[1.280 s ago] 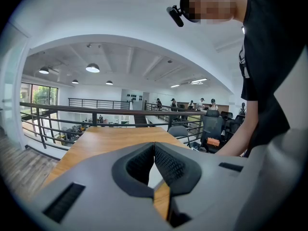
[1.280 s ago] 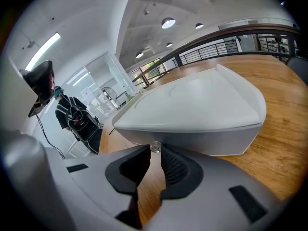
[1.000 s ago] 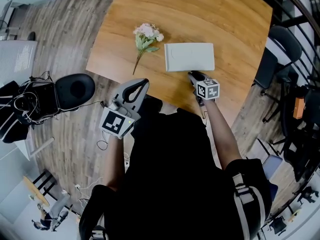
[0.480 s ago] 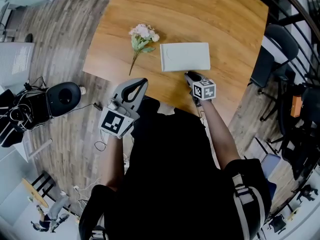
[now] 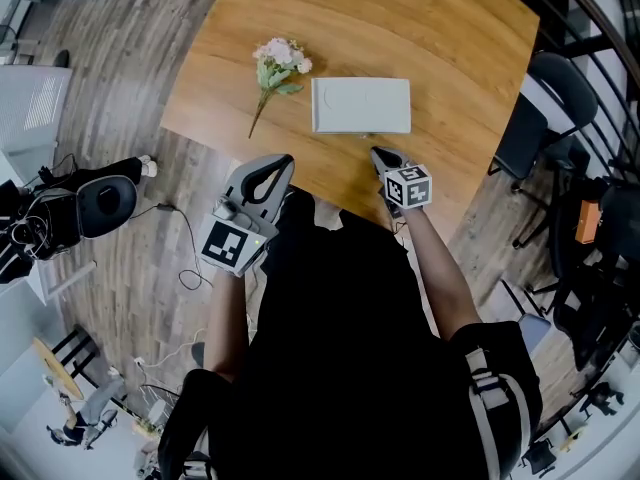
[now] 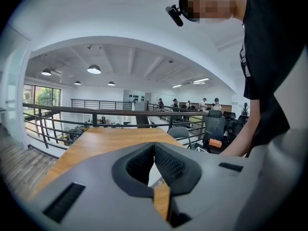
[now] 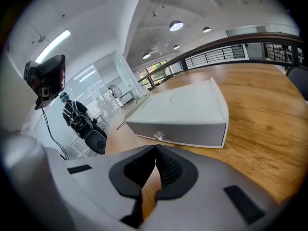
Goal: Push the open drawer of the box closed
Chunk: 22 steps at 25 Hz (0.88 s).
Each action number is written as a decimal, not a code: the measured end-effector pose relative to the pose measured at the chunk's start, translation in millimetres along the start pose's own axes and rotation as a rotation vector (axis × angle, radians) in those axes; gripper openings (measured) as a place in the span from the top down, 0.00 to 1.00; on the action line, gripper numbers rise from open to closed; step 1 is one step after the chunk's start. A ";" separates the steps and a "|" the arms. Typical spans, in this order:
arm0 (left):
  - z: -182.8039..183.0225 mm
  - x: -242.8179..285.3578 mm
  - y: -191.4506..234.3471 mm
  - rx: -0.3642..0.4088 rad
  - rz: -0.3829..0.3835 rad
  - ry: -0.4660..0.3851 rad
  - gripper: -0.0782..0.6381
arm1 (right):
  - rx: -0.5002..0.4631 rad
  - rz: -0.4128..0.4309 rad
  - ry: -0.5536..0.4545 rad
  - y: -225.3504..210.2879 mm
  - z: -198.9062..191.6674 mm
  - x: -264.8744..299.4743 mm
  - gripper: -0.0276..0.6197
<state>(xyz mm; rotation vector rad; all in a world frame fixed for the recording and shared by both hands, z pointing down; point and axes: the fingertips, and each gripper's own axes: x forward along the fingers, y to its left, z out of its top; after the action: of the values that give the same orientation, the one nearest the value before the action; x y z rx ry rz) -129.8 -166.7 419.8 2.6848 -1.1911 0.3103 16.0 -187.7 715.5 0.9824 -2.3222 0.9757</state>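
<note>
Your right tool (image 5: 379,154) is clamped fully closed. In the right gripper view the two pads (image 7: 165,170) meet at the tip and there's nothing between them. It's sitting over the counter (image 5: 455,43), nose aimed at the front of the box (image 5: 361,105) but not touching it, with a strip of bare wood between the two.

The box is the flat white one lying near the middle of the wooden counter. From the right gripper view you're looking straight at its grey drawer front (image 7: 178,134), with the little round knob (image 7: 158,136) just above your tool tip. As far as I can tell the drawer front sits in line with the box's shell, not sticking out.

Your left tool (image 5: 281,159) is closed too, jaws together at the tip and holding nothing. It's back at the near edge of the counter, close to your body and well apart from the box.

A small bunch of pale pink flowers (image 5: 276,66) lies on the counter just left of the box, stem pointing back toward you. An office chair (image 5: 540,118) stands off the counter's right side.
</note>
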 end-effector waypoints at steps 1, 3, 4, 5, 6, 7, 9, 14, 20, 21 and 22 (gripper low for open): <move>-1.2 0.3 -4.1 -0.002 0.006 0.000 0.86 | -0.012 0.000 -0.017 0.7 3.0 -5.1 0.94; -3.5 0.6 -12.4 -0.006 0.016 0.001 0.86 | -0.036 0.009 -0.040 4.7 5.6 -15.0 0.94; -4.8 0.6 -16.6 -0.007 0.019 0.001 0.86 | -0.051 0.015 -0.044 7.1 4.6 -19.6 0.94; -5.9 0.5 -20.8 -0.007 0.023 0.001 0.86 | -0.068 0.021 -0.044 9.5 2.9 -23.9 0.94; -6.4 0.4 -24.8 -0.008 0.026 0.000 0.86 | -0.085 0.026 -0.043 11.7 1.3 -27.9 0.94; -6.4 -0.1 -28.9 -0.008 0.028 -0.003 0.86 | -0.101 0.030 -0.044 13.5 0.4 -31.7 0.94; -7.1 -2.1 -36.0 -0.011 0.032 -0.004 0.86 | -0.117 0.029 -0.052 15.5 1.6 -39.1 0.94; -16.5 -9.9 -42.4 -0.012 0.038 0.005 0.86 | -0.140 0.002 -0.106 20.3 18.6 -53.4 0.94; -14.5 -11.1 -33.8 0.025 0.050 0.006 0.86 | -0.219 0.019 -0.165 38.4 44.1 -78.9 0.94; -14.5 -11.2 -34.5 0.029 0.047 0.005 0.86 | -0.225 0.023 -0.174 41.4 46.7 -83.3 0.94; -15.1 -11.3 -35.9 0.035 0.042 0.009 0.86 | -0.236 0.027 -0.183 45.1 49.5 -87.8 0.94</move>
<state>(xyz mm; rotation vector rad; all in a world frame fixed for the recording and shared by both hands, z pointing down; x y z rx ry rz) -112.1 -131.1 428.3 2.6880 -1.2523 0.3523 34.0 -163.2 609.3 0.9805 -2.5357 0.6242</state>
